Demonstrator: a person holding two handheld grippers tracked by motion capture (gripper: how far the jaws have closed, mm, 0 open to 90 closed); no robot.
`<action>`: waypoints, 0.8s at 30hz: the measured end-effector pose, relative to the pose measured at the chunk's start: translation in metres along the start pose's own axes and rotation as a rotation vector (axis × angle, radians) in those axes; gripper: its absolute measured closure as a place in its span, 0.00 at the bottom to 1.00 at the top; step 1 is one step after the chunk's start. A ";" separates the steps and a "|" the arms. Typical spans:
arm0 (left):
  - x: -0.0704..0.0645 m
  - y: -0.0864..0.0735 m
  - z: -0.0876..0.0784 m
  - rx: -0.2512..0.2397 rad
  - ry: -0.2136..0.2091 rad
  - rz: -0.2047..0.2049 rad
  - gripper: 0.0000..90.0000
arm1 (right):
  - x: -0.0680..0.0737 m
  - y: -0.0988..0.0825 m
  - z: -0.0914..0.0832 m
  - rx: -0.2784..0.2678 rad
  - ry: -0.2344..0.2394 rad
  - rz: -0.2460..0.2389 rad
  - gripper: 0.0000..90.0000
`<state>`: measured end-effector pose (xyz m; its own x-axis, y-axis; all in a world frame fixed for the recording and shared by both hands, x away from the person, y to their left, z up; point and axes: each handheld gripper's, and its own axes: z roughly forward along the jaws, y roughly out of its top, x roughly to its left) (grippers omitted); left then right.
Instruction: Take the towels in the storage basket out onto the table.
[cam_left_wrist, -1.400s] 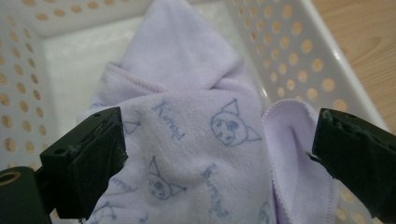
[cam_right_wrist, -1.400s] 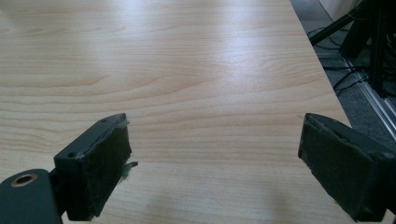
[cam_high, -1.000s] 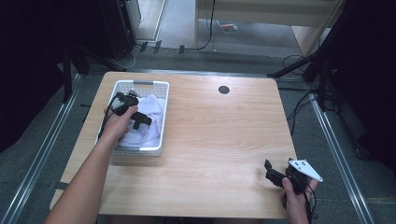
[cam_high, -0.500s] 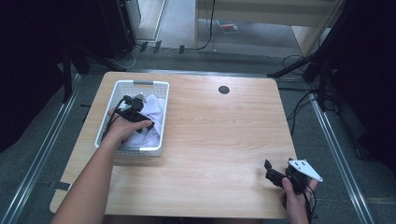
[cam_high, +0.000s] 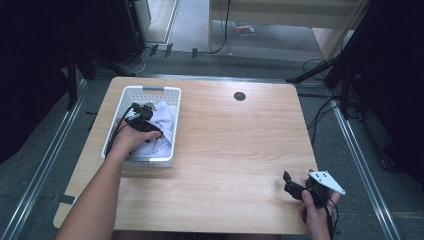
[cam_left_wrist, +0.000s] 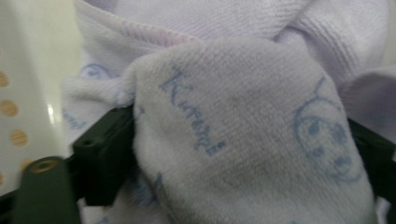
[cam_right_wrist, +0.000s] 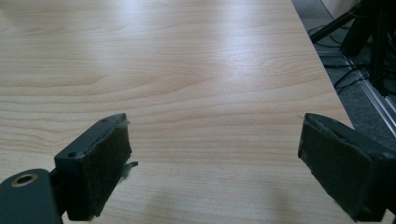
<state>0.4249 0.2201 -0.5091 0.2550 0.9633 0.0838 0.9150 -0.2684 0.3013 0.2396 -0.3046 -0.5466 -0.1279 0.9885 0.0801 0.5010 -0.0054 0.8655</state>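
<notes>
The left gripper (cam_left_wrist: 233, 158) was clenched on a printed white towel (cam_left_wrist: 243, 116) in the white basket (cam_high: 162, 91) near the table's left edge; soft and light, it seemed best pinched at a bunched fold. The right gripper (cam_right_wrist: 215, 163) sat released.

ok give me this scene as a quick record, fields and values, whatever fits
surface: wooden table
container: white basket at the table's left side
contents: pale towel with blue print, inside the basket
left gripper: down in the basket, jaws on either side of a fold of the towel
right gripper: at the table's near right corner, jaws wide apart, nothing between them
other: small dark hole in the table near the far edge
</notes>
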 end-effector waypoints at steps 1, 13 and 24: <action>0.002 0.000 -0.002 0.000 0.002 -0.004 0.30 | 0.000 0.000 0.000 0.001 0.000 0.002 0.11; 0.015 -0.004 -0.008 -0.034 0.008 -0.060 0.63 | 0.000 0.000 0.001 0.002 -0.004 0.001 0.11; 0.032 -0.004 -0.021 -0.063 -0.102 -0.153 0.65 | -0.003 0.000 0.001 0.006 -0.002 0.031 0.11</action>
<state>0.4227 0.2525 -0.4882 0.1477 0.9870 -0.0637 0.9249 -0.1150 0.3623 0.2407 -0.3073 -0.5467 -0.1099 0.9883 0.1060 0.5102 -0.0354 0.8593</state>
